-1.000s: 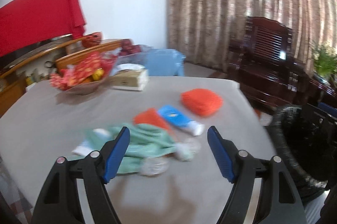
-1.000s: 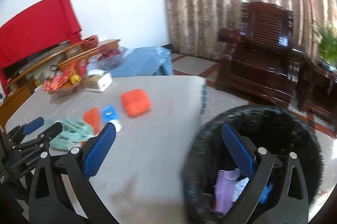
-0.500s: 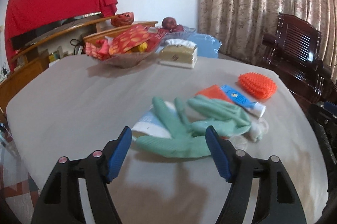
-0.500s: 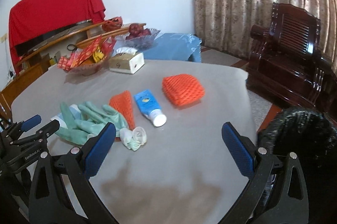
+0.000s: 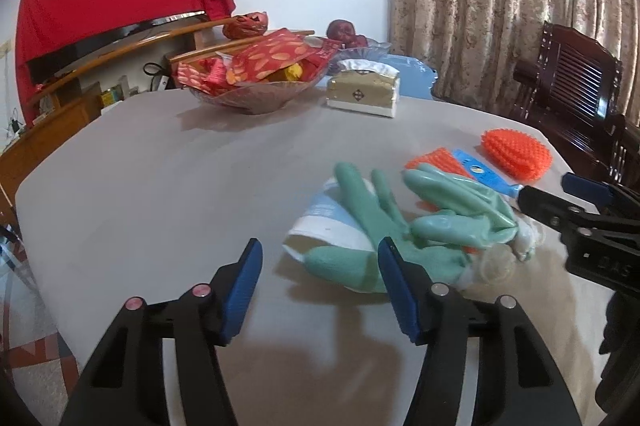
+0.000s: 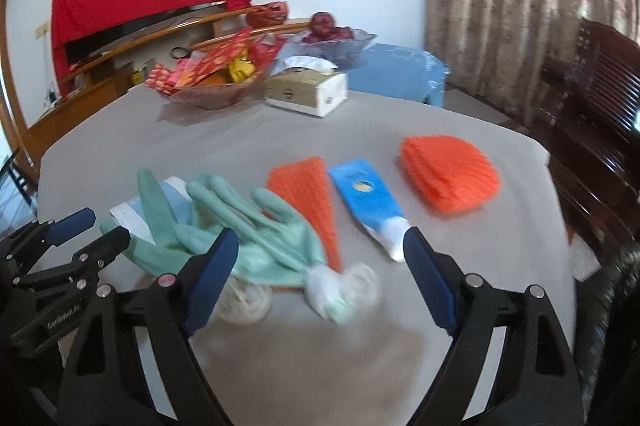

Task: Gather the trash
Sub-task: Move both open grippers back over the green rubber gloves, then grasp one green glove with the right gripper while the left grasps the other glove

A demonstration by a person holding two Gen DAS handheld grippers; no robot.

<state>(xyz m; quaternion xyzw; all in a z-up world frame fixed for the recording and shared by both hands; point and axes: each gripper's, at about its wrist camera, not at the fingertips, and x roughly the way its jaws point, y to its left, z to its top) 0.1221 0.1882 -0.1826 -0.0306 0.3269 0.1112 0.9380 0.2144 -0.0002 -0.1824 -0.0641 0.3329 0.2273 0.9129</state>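
Both grippers over the trash on the table
Left gripper (image 5: pixel 320 266) and right gripper (image 6: pixel 320 258) are closing, nothing pinched; green gloves (image 6: pixel 256 234) lie near the table's (image 6: pixel 320 366) front edge.

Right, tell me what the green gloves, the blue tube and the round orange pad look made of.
Green gloves: likely rubber or latex, smooth, slightly shiny, limp with rolled whitish cuffs.
Blue tube: probably soft plastic, glossy, flattened, with a white cap end.
Round orange pad: seemingly foam or plastic netting, matte, with a ribbed, bumpy texture.

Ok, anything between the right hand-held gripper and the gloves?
Nothing visible. The right hand-held gripper, jaws closing and empty, faces the green gloves over bare table; the blue tube lies beside them, not in the path.
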